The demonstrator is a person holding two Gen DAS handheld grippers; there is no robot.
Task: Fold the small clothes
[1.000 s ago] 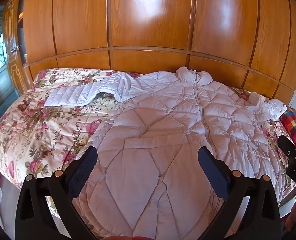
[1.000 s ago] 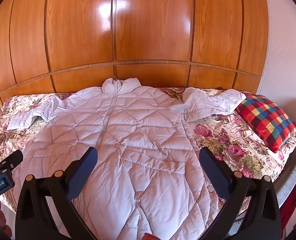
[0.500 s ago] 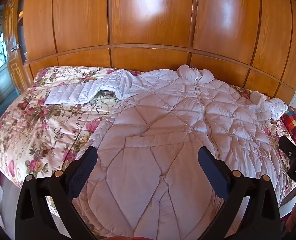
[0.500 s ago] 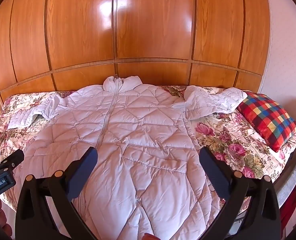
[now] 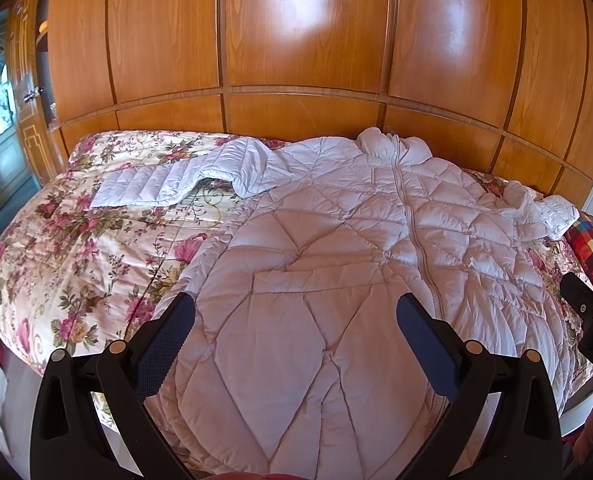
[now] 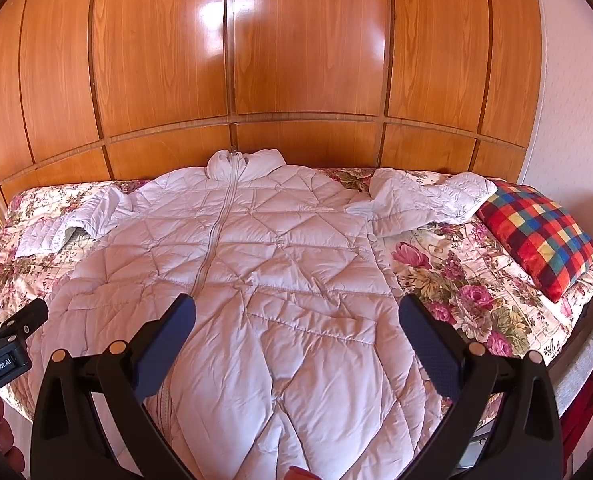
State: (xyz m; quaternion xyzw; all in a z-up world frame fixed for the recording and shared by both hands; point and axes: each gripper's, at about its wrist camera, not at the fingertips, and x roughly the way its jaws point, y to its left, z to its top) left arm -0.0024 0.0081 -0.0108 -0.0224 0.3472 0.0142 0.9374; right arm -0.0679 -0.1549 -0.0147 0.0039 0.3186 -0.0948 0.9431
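Both tongs wide over the white coat (image 6: 256, 280)

Only the right view shows the whole checked pillow (image 6: 536, 236) (bed (image 5: 76, 248) looks a bit nearer now); left gripper (image 5: 294, 320) and right gripper (image 6: 296, 320) hold nothing.

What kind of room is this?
Most likely a bedroom: a bed with a floral bedspread, a plaid pillow at one end, and tall wooden wardrobe doors behind. A white quilted jacket lies spread on it.

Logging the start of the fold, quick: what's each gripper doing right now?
Left gripper: open, holding nothing, above the white quilted jacket.
Right gripper: open, holding nothing.
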